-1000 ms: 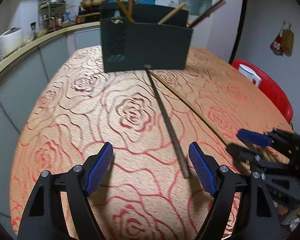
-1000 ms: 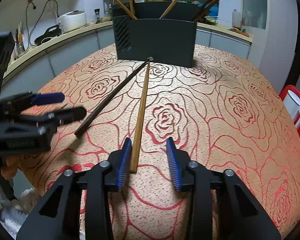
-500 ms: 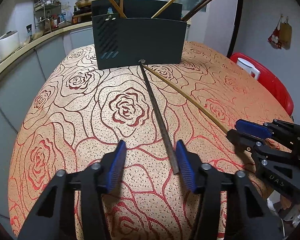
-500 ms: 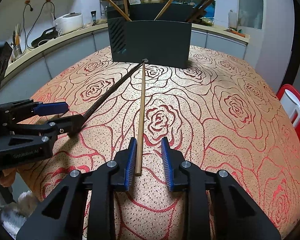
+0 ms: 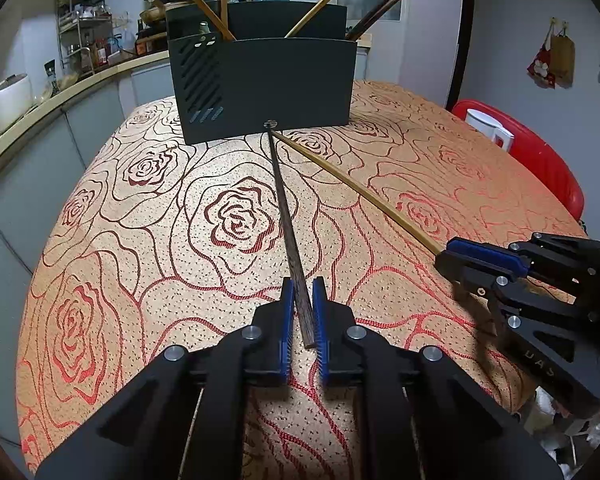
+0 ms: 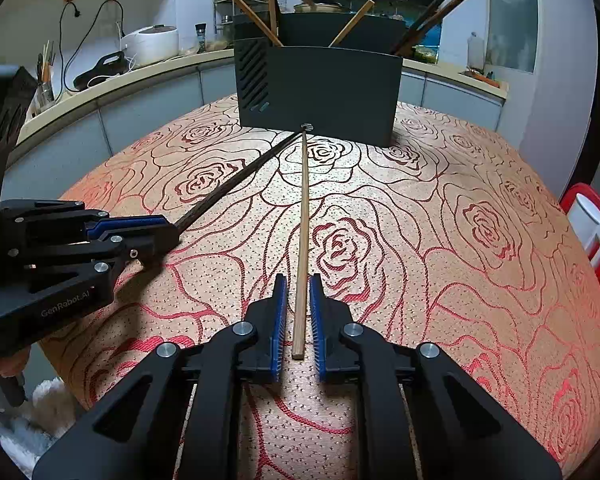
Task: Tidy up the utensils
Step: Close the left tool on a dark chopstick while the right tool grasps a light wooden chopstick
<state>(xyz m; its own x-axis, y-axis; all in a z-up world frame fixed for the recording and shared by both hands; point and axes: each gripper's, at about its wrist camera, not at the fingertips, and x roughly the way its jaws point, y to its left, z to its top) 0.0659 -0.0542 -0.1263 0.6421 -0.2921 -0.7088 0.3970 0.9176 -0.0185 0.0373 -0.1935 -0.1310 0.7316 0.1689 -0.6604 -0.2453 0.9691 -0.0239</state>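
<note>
1. In the left wrist view, our left hand-held gripper [image 5: 302, 312] was pinching the near end of the dark chopstick [image 5: 286, 216]. The stick lay on the worktop [image 5: 140, 240], and its far tip touched the foot of the black holder [image 5: 264, 92].

2. In the same view, our right hand-held gripper [image 5: 454, 254] sat off to the side, at the near end of the light chopstick [image 5: 356, 184]. The two sticks met at their far tips, like a letter V.

3. In the right wrist view, our right hand-held gripper [image 6: 298, 316] was pinching the near end of the light chopstick [image 6: 303, 216]. The blue pads [image 6: 280, 312] looked snug on both sides of it.

4. The black holder [image 6: 324, 92] already had other sticks standing in it, light ones on one side and dark ones [image 6: 432, 12] on the other.

5. We thought the best way was to lift both sticks slowly, because each was held only at one end and could swing or slip.

6. We thought the tips should go up and over the rim, with the dark one going by the dark ones.
</note>
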